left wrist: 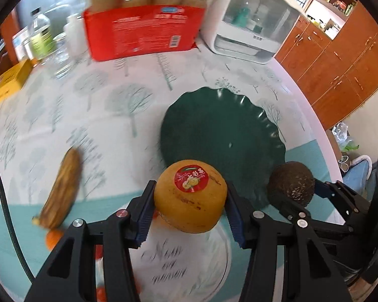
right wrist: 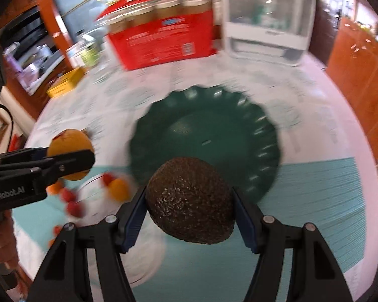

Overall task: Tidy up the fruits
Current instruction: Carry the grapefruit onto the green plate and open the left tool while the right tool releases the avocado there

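Left wrist: left gripper [left wrist: 190,202] fingers clamping yellow pear [left wrist: 190,196], right gripper [right wrist: 190,207] fingers gripping avocado [right wrist: 191,201], both hovering at green plate [left wrist: 221,125] edge, likely for depositing; banana [left wrist: 60,188] lying on tabletop [left wrist: 100,115].

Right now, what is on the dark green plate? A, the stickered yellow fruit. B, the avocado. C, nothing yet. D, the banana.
C: the green plate is bare, since the avocado sits in the right gripper, the stickered yellow fruit sits in the left gripper, and the banana lies on the tablecloth.
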Available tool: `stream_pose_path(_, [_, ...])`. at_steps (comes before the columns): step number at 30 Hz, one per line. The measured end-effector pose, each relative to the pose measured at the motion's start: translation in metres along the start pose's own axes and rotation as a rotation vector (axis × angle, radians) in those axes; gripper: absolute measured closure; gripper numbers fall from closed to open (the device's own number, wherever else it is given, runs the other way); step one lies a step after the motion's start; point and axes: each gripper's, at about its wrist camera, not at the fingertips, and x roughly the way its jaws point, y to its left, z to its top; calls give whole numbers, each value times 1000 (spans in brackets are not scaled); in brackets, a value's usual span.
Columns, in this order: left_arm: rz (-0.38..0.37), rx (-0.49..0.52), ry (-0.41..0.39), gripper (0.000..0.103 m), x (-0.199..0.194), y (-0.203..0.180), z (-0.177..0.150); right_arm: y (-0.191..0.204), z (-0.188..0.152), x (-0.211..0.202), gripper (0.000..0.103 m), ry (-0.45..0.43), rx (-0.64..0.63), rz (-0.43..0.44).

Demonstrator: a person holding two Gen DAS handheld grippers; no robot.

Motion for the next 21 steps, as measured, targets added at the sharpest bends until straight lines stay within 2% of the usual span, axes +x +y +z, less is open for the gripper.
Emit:
stream_pose_path(4, [5,3,11,52,33,-13,20,-23,14,17,37,-53,11,-71])
stream_pose_path(8, [17,-16,47,52,69,-17,34,-36,21,37,37,-67,24,-107])
stream_pose_path(13, [28,-28,98,52,100,-16,35,-39,23,61,37,-58,16,-109])
stream_pose_path(18, [25,-32,125,52,113,-14,31,-34,21,77,37,-24,-27,-91])
stream_pose_path(19, [22,-30,121,49,113,-13,31,-33,20,79,37,-14,-27,-85])
stream_pose_path(21, [11,-21,108,37,109,-14,31,-31,18,76,37,-29,-35,-89])
